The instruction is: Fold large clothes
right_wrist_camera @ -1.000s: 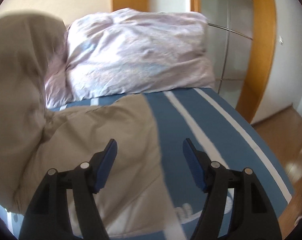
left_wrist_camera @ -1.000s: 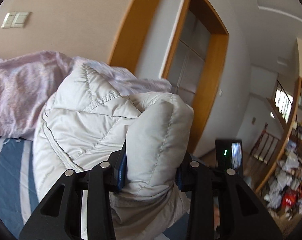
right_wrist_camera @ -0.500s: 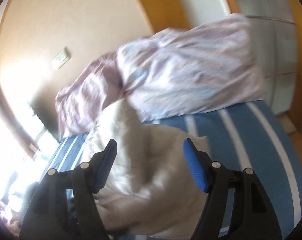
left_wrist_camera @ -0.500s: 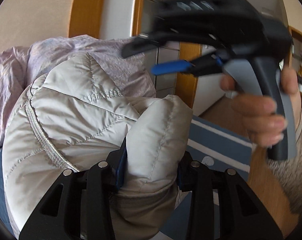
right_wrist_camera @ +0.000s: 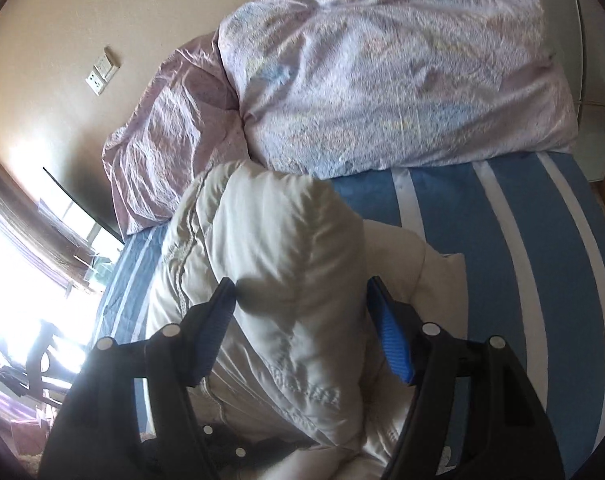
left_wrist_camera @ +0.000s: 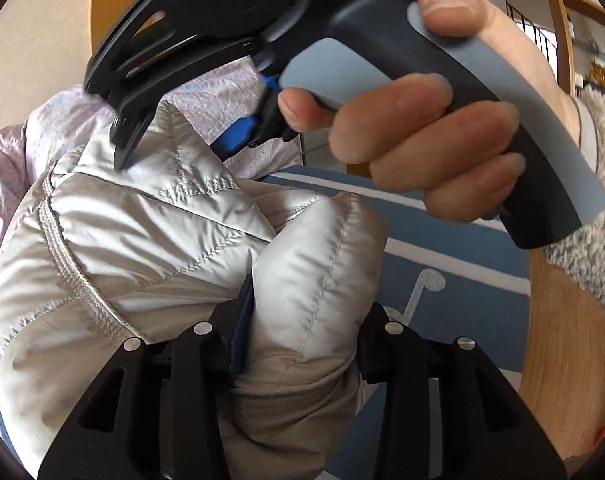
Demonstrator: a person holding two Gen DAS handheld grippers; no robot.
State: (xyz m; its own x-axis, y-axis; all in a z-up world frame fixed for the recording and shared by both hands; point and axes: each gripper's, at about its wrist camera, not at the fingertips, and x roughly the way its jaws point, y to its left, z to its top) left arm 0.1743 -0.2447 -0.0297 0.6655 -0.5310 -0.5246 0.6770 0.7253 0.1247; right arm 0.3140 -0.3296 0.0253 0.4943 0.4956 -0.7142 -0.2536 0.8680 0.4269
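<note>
A pale grey quilted puffer jacket (left_wrist_camera: 150,248) is held up above the blue striped bed (left_wrist_camera: 454,256). My left gripper (left_wrist_camera: 302,328) is shut on a thick padded fold of the jacket. In the left wrist view my right gripper (left_wrist_camera: 174,148) reaches in from above, its tips at the jacket's upper edge. In the right wrist view the right gripper (right_wrist_camera: 302,320) is open, with a bulging fold of the jacket (right_wrist_camera: 278,264) between its blue pads (right_wrist_camera: 392,344).
Lilac patterned pillows (right_wrist_camera: 382,68) lie at the head of the bed against a beige wall with a switch plate (right_wrist_camera: 101,71). A bright window (right_wrist_camera: 18,264) is at the left. A wooden door frame (left_wrist_camera: 558,344) stands right of the bed.
My right gripper has swung over to the held jacket and now straddles a fold of it. My left gripper keeps its grip and has tilted toward the bed.
</note>
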